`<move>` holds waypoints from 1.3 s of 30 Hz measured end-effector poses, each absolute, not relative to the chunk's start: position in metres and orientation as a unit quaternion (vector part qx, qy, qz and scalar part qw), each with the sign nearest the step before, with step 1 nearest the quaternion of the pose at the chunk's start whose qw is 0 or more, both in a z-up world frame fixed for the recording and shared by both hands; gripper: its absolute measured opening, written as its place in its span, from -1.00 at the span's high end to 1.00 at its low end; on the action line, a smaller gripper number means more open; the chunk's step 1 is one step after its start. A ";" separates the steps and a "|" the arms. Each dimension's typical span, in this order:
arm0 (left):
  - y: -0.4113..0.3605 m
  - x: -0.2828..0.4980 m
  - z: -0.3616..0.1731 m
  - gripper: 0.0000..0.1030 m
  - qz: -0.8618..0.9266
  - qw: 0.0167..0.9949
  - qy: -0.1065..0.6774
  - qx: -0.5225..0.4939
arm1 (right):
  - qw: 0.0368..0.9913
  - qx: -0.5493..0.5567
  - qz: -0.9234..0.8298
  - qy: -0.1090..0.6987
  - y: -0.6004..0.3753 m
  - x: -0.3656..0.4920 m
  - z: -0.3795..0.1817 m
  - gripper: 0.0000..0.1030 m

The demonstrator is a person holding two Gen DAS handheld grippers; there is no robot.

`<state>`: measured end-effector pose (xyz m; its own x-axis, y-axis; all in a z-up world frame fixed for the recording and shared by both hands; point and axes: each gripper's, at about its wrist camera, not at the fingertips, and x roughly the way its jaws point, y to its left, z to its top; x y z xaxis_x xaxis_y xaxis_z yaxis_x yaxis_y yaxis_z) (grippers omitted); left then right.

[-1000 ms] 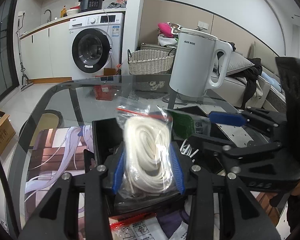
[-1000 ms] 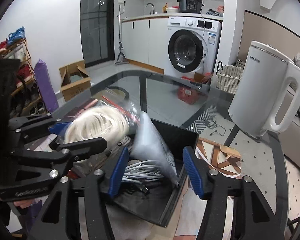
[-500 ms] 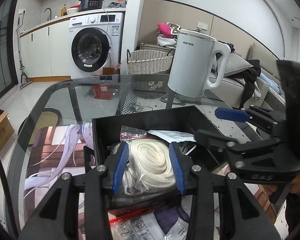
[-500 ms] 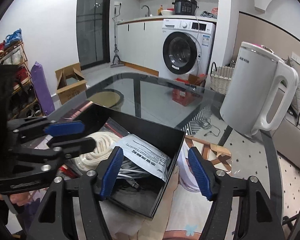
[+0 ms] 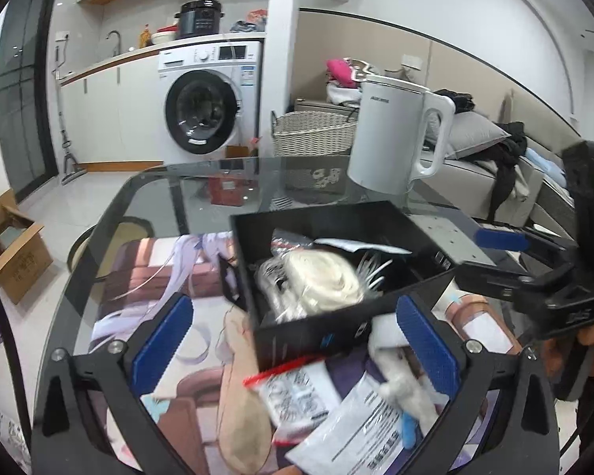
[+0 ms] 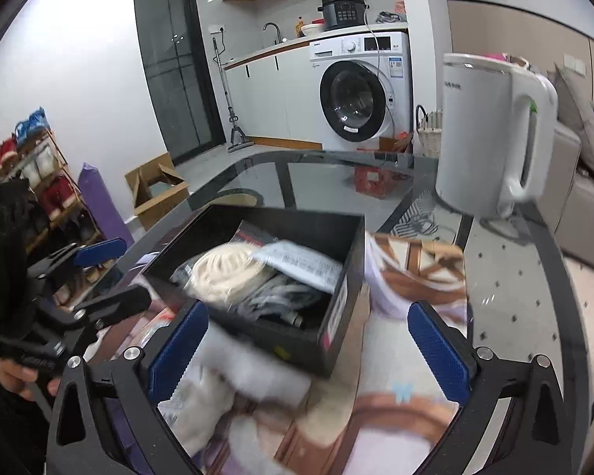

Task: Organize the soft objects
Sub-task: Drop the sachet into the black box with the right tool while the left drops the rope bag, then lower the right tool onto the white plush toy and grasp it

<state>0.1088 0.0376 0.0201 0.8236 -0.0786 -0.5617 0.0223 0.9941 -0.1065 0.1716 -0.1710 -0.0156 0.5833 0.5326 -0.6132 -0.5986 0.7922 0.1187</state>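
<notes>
A black box (image 5: 328, 336) (image 6: 338, 318) stands on the glass table and holds a bagged coil of white rope (image 5: 320, 281) (image 6: 225, 269), grey cables (image 6: 281, 297) and a flat white printed packet (image 6: 297, 261). My left gripper (image 5: 293, 340) is open and empty, pulled back in front of the box. My right gripper (image 6: 309, 352) is open and empty at the box's near corner. Loose bags (image 5: 297, 392), a white packet (image 5: 360, 431) and a white fluffy piece (image 5: 400, 380) lie before the box. A pale soft cloth (image 6: 225, 388) lies below the right gripper.
A white electric kettle (image 5: 396, 142) (image 6: 491, 138) stands on the table behind the box. A printed mat (image 5: 158, 277) (image 6: 415, 273) covers the table under the box. The table's curved edge (image 5: 99, 221) runs on the left. A washing machine and a wicker basket stand beyond.
My left gripper has opened, left the bagged white rope in the box and drawn back. My right gripper has opened wider and drawn back too.
</notes>
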 end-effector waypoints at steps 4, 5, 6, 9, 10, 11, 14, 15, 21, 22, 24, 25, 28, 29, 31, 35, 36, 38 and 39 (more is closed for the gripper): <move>0.036 0.095 0.017 -1.00 -0.028 0.954 0.295 -0.045 | 0.889 -0.031 0.315 0.332 -0.183 0.155 -0.019 -0.99; 0.036 0.091 0.016 -1.00 -0.028 0.954 0.296 -0.044 | 0.888 -0.029 0.317 0.333 -0.184 0.152 -0.020 -0.99; 0.035 0.088 0.016 -1.00 -0.029 0.954 0.295 -0.042 | 0.887 -0.027 0.319 0.333 -0.186 0.146 -0.022 -0.99; 0.033 0.081 0.016 -1.00 -0.030 0.954 0.295 -0.038 | 0.886 -0.029 0.319 0.336 -0.188 0.136 -0.025 -0.99; 0.032 0.079 0.016 -1.00 -0.028 0.955 0.294 -0.036 | 0.886 -0.030 0.319 0.337 -0.188 0.135 -0.026 -0.99; 0.032 0.077 0.016 -1.00 -0.027 0.955 0.293 -0.035 | 0.886 -0.028 0.318 0.338 -0.188 0.133 -0.027 -0.99; 0.033 0.073 0.013 -1.00 -0.030 0.954 0.296 -0.035 | 0.882 -0.024 0.322 0.344 -0.186 0.129 -0.030 -0.99; 0.033 0.073 0.013 -1.00 -0.029 0.954 0.298 -0.032 | 0.880 -0.028 0.326 0.345 -0.184 0.128 -0.030 -0.99; 0.035 0.077 0.007 -1.00 -0.031 0.949 0.312 -0.033 | 0.869 -0.033 0.340 0.358 -0.174 0.125 -0.039 -0.99; 0.035 0.076 0.006 -1.00 -0.031 0.948 0.315 -0.030 | 0.866 -0.037 0.342 0.363 -0.171 0.125 -0.042 -0.99; 0.035 0.077 0.004 -1.00 -0.028 0.946 0.321 -0.024 | 0.860 -0.042 0.347 0.372 -0.167 0.124 -0.048 -0.99; 0.036 0.077 0.003 -1.00 -0.027 0.946 0.323 -0.023 | 0.856 -0.043 0.349 0.378 -0.165 0.124 -0.050 -0.99; 0.039 0.078 0.001 -1.00 -0.028 0.944 0.327 -0.023 | 0.847 -0.048 0.355 0.392 -0.157 0.124 -0.059 -0.99; 0.040 0.078 0.001 -1.00 -0.027 0.944 0.328 -0.024 | 0.844 -0.051 0.356 0.397 -0.154 0.123 -0.062 -0.99; 0.042 0.079 0.000 -1.00 -0.024 0.943 0.330 -0.025 | 0.840 -0.055 0.357 0.404 -0.150 0.123 -0.067 -0.99; 0.047 0.079 0.000 -1.00 -0.021 0.943 0.331 -0.033 | 0.836 -0.060 0.351 0.417 -0.143 0.126 -0.077 -0.99; 0.047 0.079 -0.001 -1.00 -0.021 0.943 0.332 -0.034 | 0.836 -0.064 0.348 0.419 -0.142 0.126 -0.079 -0.99; 0.047 0.079 -0.001 -1.00 -0.022 0.942 0.332 -0.034 | 0.839 -0.068 0.340 0.419 -0.141 0.128 -0.081 -0.99; 0.048 0.080 -0.002 -1.00 -0.021 0.942 0.333 -0.034 | 0.840 -0.069 0.335 0.420 -0.141 0.129 -0.082 -0.99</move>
